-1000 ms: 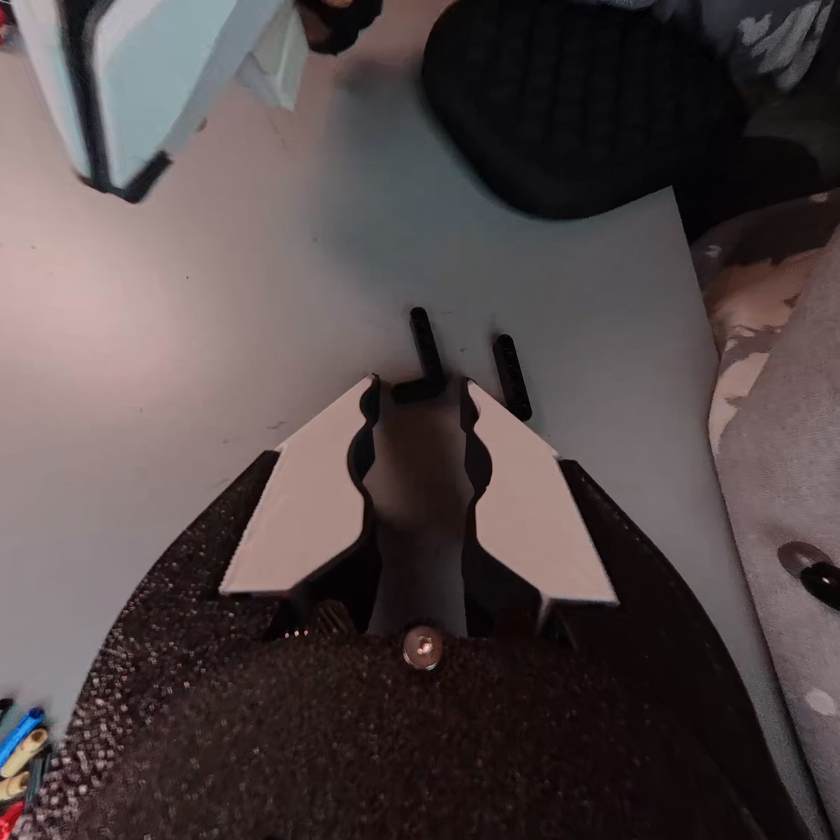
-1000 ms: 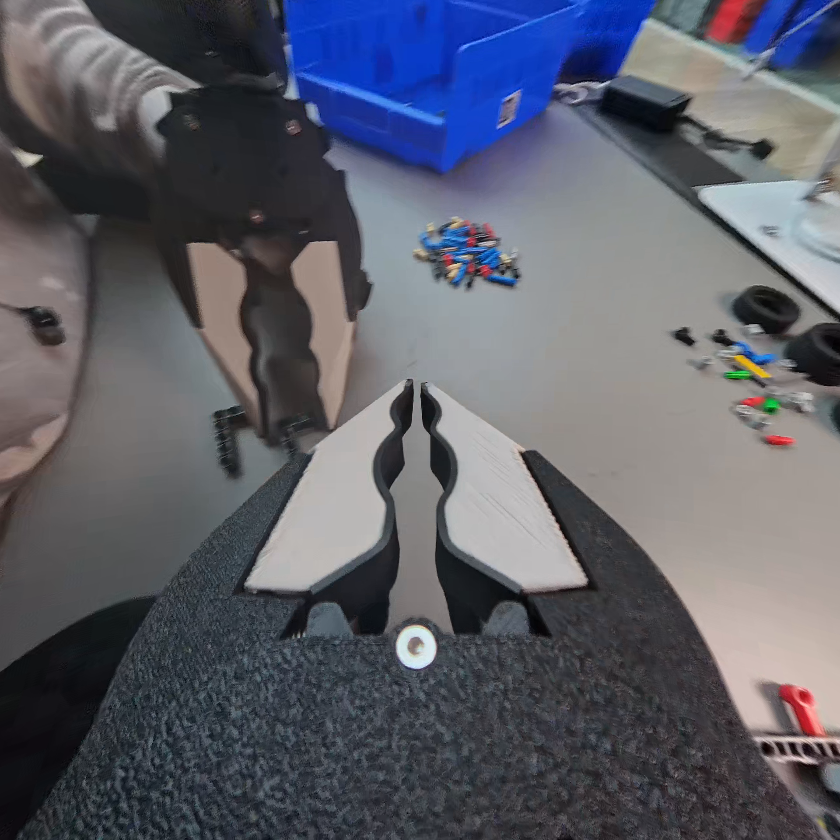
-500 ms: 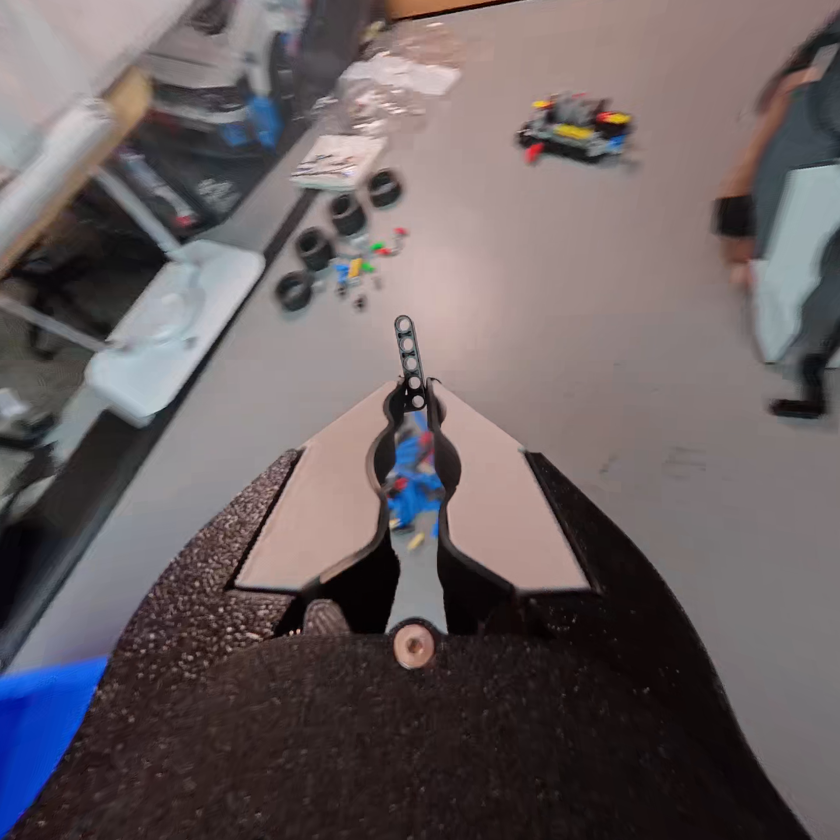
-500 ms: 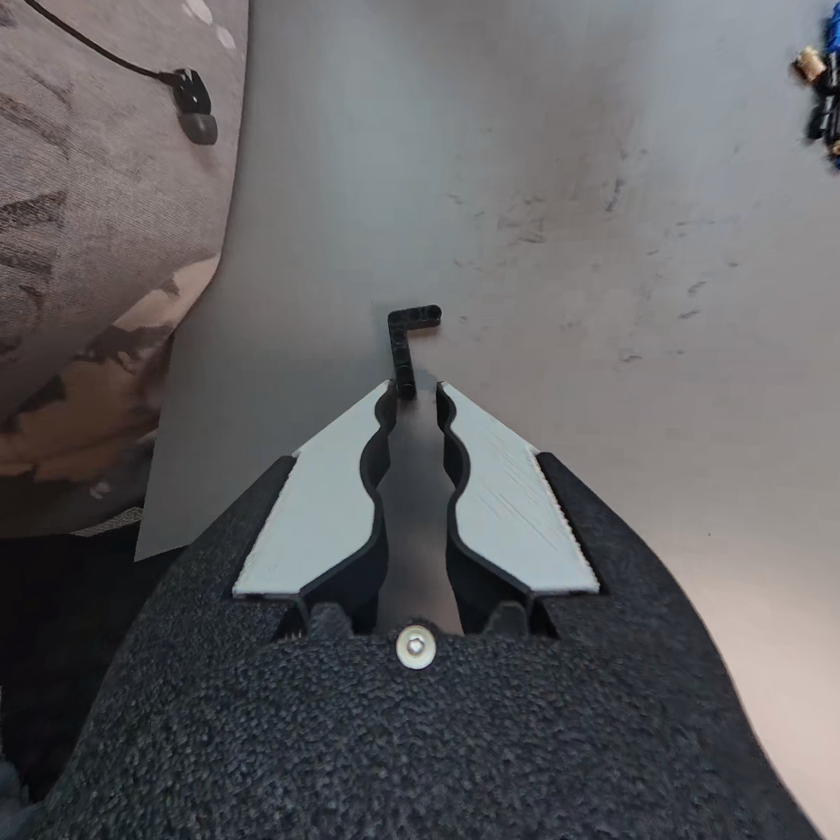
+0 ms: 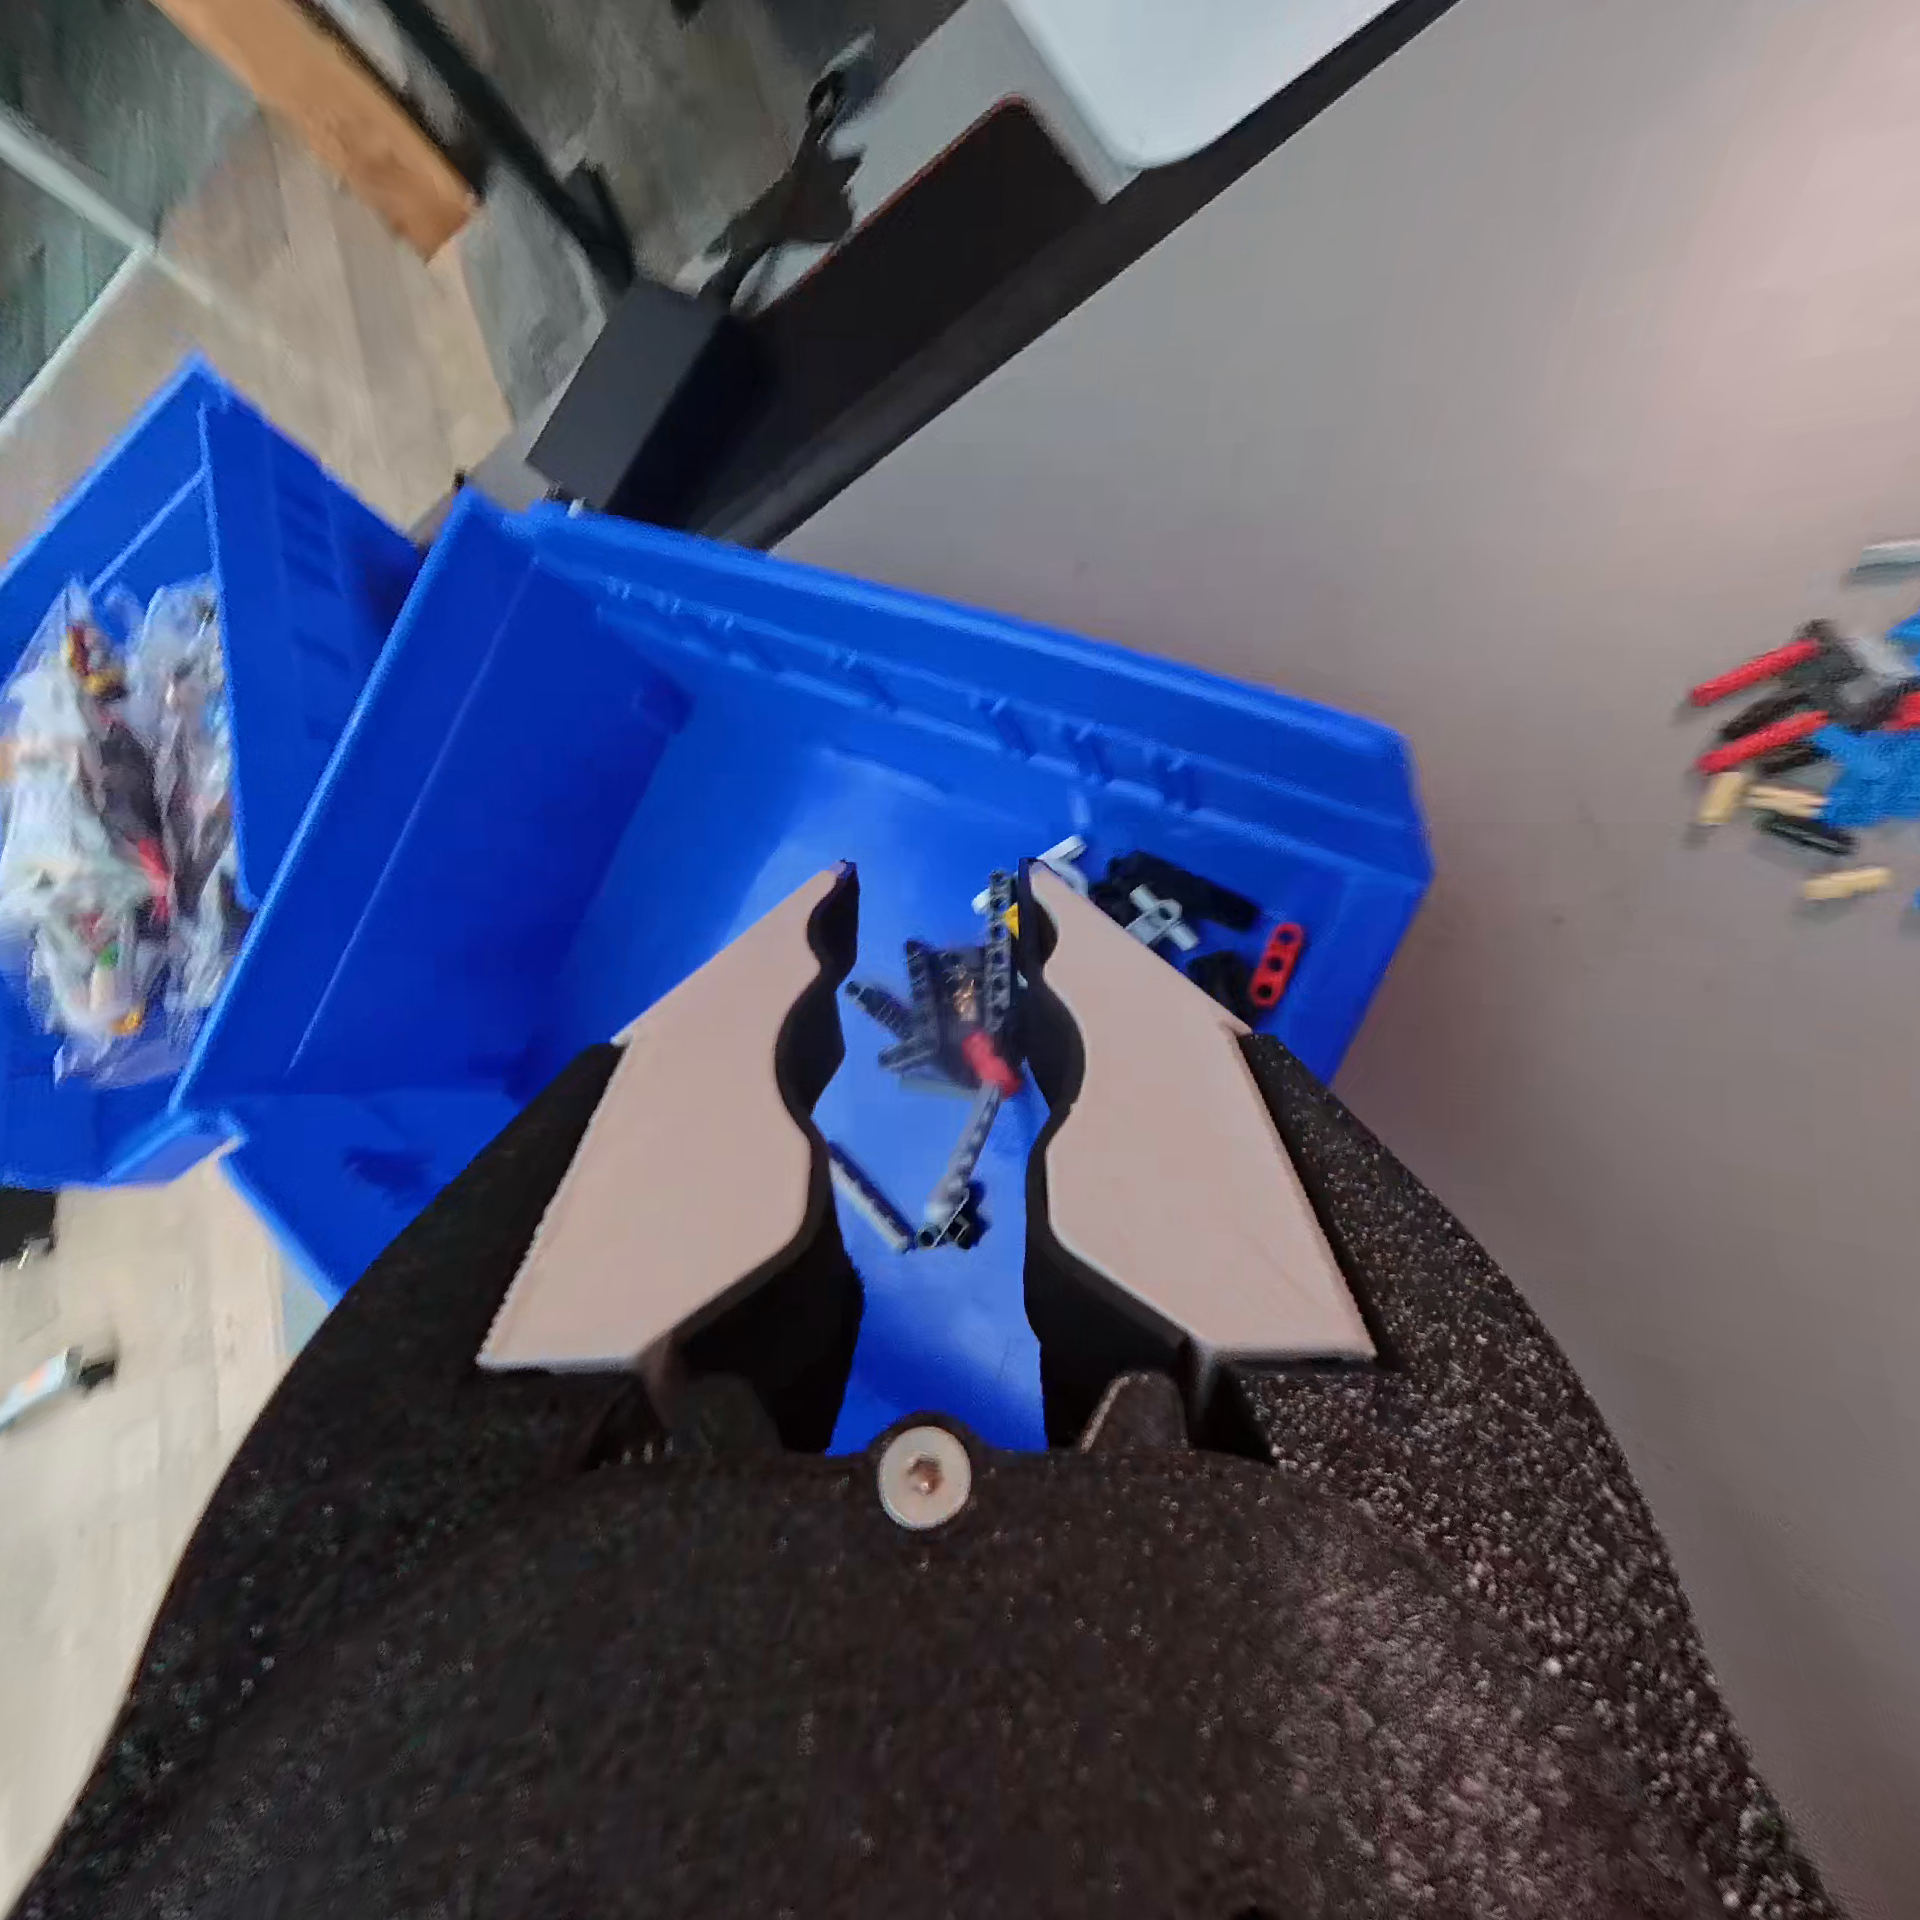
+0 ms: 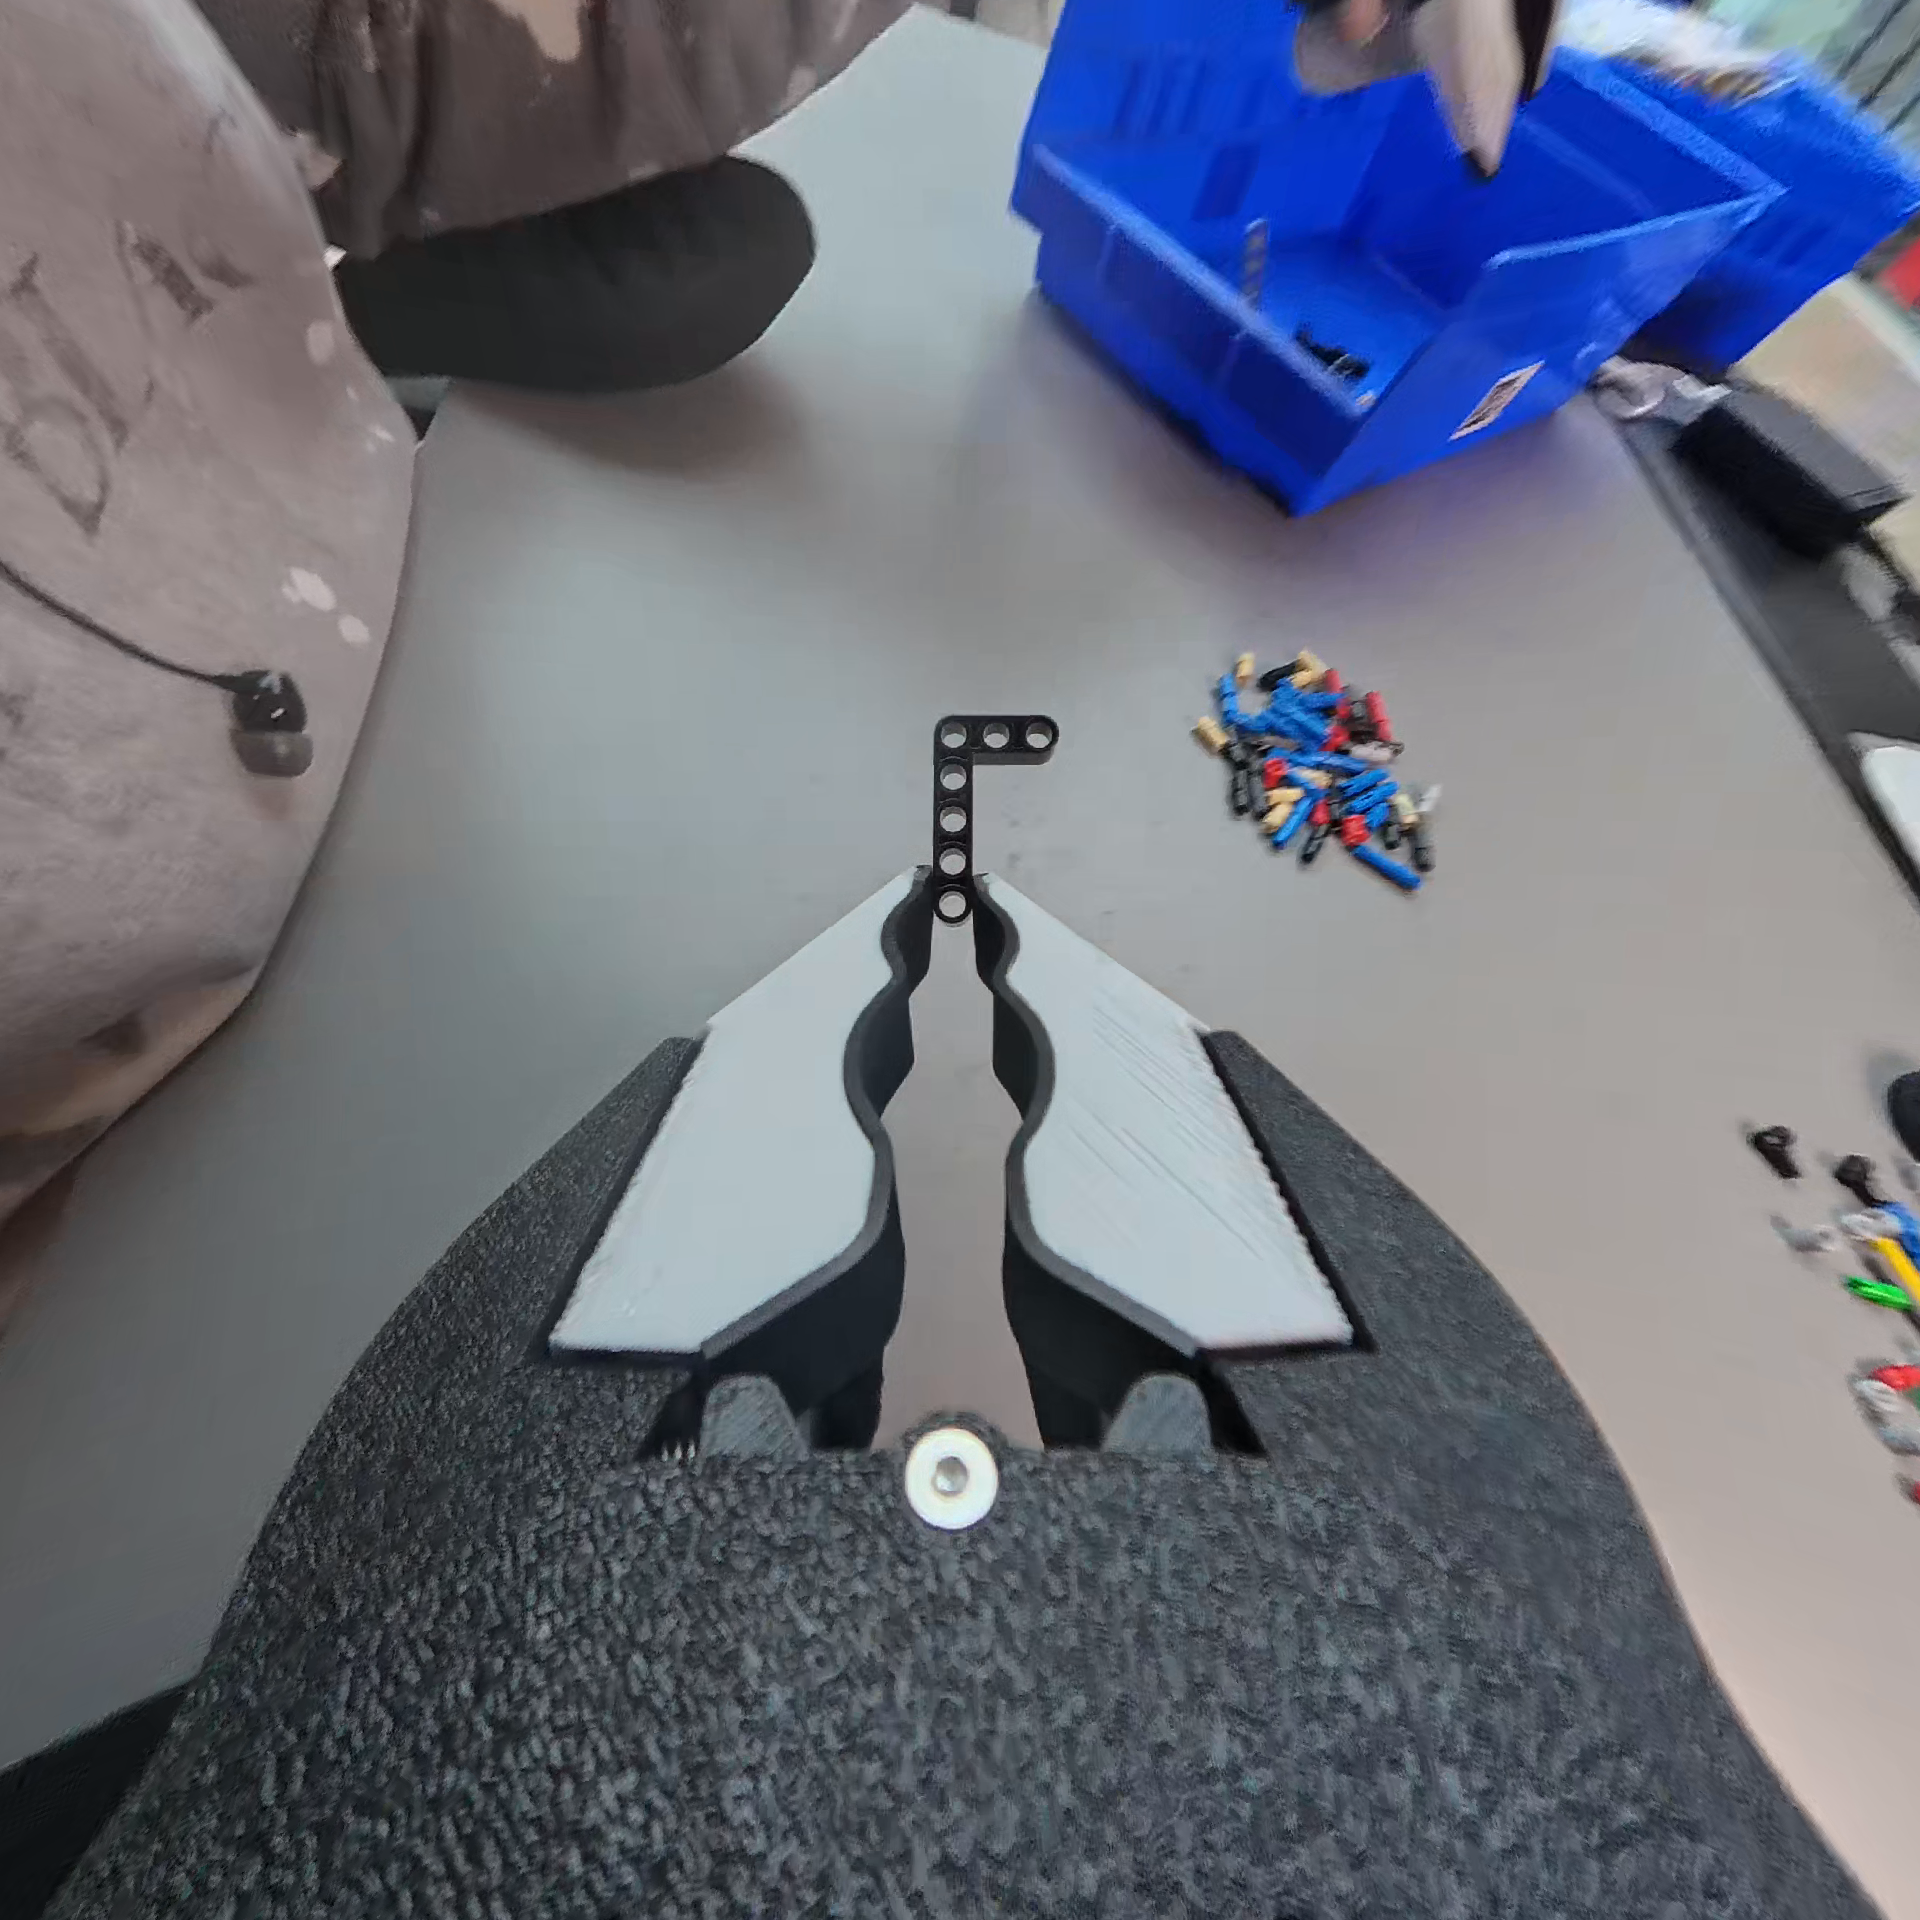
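Right gripper [image 6: 951,878] clamps black L-shaped holed beam [image 6: 961,805] above the grey tabletop [image 6: 675,675] | long arm points away along fingers, short arm turned right | left gripper [image 5: 940,883] spread, empty, over blue bin [image 5: 582,831]

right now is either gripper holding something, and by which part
Right gripper pinches the black L-shaped beam by the end of its long leg. Left gripper is open, holding nothing, over the blue bin.

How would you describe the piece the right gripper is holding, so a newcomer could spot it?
On the grey table, left of the pile of small coloured pins, the right gripper pinches a black L-shaped beam. Only it is raised, holed and bent.
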Demonstrator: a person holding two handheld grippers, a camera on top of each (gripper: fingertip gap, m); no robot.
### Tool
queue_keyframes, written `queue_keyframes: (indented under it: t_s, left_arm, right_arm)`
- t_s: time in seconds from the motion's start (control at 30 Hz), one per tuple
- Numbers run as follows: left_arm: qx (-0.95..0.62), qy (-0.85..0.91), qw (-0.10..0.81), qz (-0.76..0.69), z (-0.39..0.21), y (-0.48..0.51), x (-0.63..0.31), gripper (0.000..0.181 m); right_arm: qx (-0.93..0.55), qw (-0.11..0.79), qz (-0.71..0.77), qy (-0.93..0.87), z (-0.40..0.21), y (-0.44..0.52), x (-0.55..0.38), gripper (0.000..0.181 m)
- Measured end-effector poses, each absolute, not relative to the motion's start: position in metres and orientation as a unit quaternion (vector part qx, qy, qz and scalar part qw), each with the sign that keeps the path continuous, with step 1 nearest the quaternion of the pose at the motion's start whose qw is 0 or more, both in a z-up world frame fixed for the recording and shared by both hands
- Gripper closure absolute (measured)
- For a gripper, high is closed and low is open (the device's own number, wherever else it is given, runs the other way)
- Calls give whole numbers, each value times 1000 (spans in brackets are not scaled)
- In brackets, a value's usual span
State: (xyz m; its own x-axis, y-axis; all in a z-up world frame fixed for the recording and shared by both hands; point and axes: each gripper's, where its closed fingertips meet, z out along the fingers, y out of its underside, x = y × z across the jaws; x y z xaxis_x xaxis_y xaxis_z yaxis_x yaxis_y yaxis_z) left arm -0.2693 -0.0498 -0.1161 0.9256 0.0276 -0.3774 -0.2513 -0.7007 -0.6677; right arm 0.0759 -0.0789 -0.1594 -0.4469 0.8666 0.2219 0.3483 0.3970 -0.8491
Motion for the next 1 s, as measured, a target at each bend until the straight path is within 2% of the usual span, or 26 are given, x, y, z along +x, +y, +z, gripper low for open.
queue_keyframes:
  t_s: [0.03, 0.1, 0.2, 0.3, 0.4, 0.47, 0.53, 0.57, 0.63, 0.73, 0.8, 0.83, 0.93, 1.0]
  left_arm:
    - [-893, 105, 413, 143, -108, -43, -243, 148]
    - [-860, 209, 466, 0, -95, -38, -163, 149]
    - [-779, 336, 472, -241, -81, -63, -41, 150]
    - [-764, 323, 390, -399, -89, -78, 19, 147]
    - [-768, 267, 340, -473, -100, -74, 40, 146]
    - [-777, 265, 337, -461, -110, -69, 40, 167]
    - [-773, 280, 351, -448, -107, -69, 38, 173]
    - [-779, 287, 370, -417, -105, -65, 31, 175]
    - [-804, 272, 427, -312, -96, -45, -5, 174]
    - [-863, 156, 478, -38, -84, -17, -128, 175]
    - [-903, 79, 399, 140, -95, -36, -222, 174]
    - [-921, 48, 342, 179, -107, -51, -255, 174]
    - [-949, -1, 262, 176, -135, -71, -300, 173]
    - [-951, -12, 253, 178, -138, -68, -318, 155]
  right_arm:
    - [-399, 373, 382, -745, -151, -74, 70, 174]
    - [-393, 409, 394, -723, -136, -72, 63, 174]
    - [-374, 463, 391, -702, -122, -70, 53, 174]
    - [-355, 504, 368, -696, -117, -69, 47, 174]
    - [-349, 515, 360, -695, -115, -70, 45, 174]
    - [-347, 521, 350, -697, -114, -69, 46, 174]
    - [-352, 533, 354, -683, -110, -66, 45, 173]
    - [-366, 539, 350, -673, -108, -59, 45, 181]
    - [-398, 532, 336, -668, -113, -44, 46, 164]
    - [-442, 512, 333, -657, -121, -26, 48, 156]
    - [-456, 508, 326, -654, -124, -18, 50, 156]
    - [-458, 506, 323, -656, -125, -17, 50, 157]
    - [-454, 501, 315, -666, -131, -18, 50, 161]
    - [-447, 500, 313, -672, -133, -21, 50, 162]
